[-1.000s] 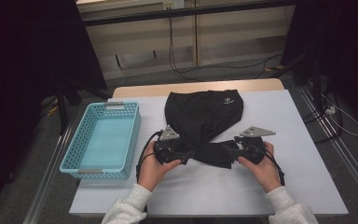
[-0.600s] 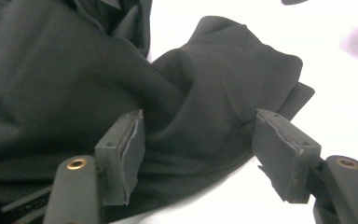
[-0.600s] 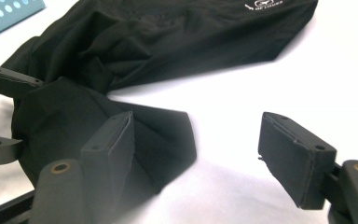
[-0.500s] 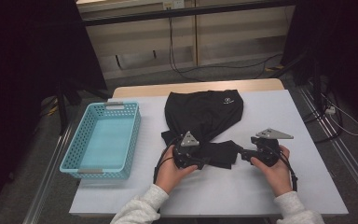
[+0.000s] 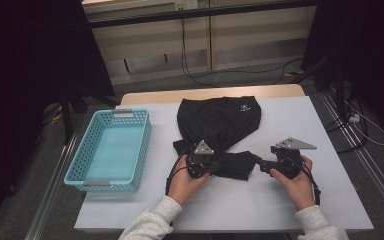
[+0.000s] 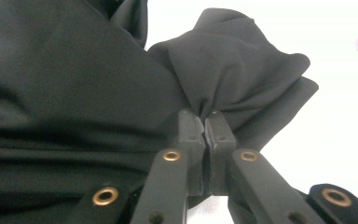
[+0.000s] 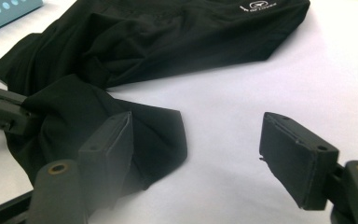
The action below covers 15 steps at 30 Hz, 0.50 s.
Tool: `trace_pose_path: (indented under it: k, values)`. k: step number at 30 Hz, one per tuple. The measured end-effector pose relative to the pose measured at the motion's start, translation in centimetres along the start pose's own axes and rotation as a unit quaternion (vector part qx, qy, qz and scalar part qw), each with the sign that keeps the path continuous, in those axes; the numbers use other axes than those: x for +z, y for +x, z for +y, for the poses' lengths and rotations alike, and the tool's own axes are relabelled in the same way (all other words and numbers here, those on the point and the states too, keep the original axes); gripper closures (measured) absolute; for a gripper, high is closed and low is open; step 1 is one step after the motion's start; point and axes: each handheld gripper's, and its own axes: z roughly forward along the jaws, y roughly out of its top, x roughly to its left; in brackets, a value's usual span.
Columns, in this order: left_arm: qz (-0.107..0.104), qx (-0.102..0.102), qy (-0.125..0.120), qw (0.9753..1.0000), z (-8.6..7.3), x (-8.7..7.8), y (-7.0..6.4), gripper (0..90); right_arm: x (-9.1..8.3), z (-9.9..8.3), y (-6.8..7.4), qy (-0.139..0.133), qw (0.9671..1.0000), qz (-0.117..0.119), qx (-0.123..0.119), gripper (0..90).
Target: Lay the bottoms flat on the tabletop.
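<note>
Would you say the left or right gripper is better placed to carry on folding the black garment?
Probably the left. The left gripper is clamped on a fold of the garment, while the right gripper stands open beside the cloth, holding nothing.

White table [image 5: 300, 200]: black garment [image 5: 220, 120], blue basket [image 5: 111, 150]

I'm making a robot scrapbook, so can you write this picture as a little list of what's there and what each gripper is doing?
surface: white table
cloth: black garment, crumpled, small white logo near its far edge
basket: blue basket, left of the garment, nothing inside
left gripper: jaws shut, pinching a fold of the garment
right gripper: jaws open, holding nothing, just beside the garment's near corner
hands: one hand holds each gripper at the near edge of the table
</note>
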Motion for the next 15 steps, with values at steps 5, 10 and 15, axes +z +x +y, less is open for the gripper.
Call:
trace_pose_path:
  k: [5,10,15]
  values:
    - [0.007,-0.027,-0.015,0.9995,0.9,-1.9,1.1,89.1,-0.2,0.1,0.0,-0.003,1.0,0.002,-0.002,25.1]
    - [0.035,-0.051,-0.051,0.9968,1.5,-4.9,3.2,89.2,-0.2,0.1,-0.1,-0.002,1.0,0.003,-0.001,24.7]
    - [0.083,-0.073,-0.085,0.9902,1.6,-7.5,5.7,89.2,-0.1,0.1,0.2,-0.001,0.9999,0.009,-0.008,24.6]
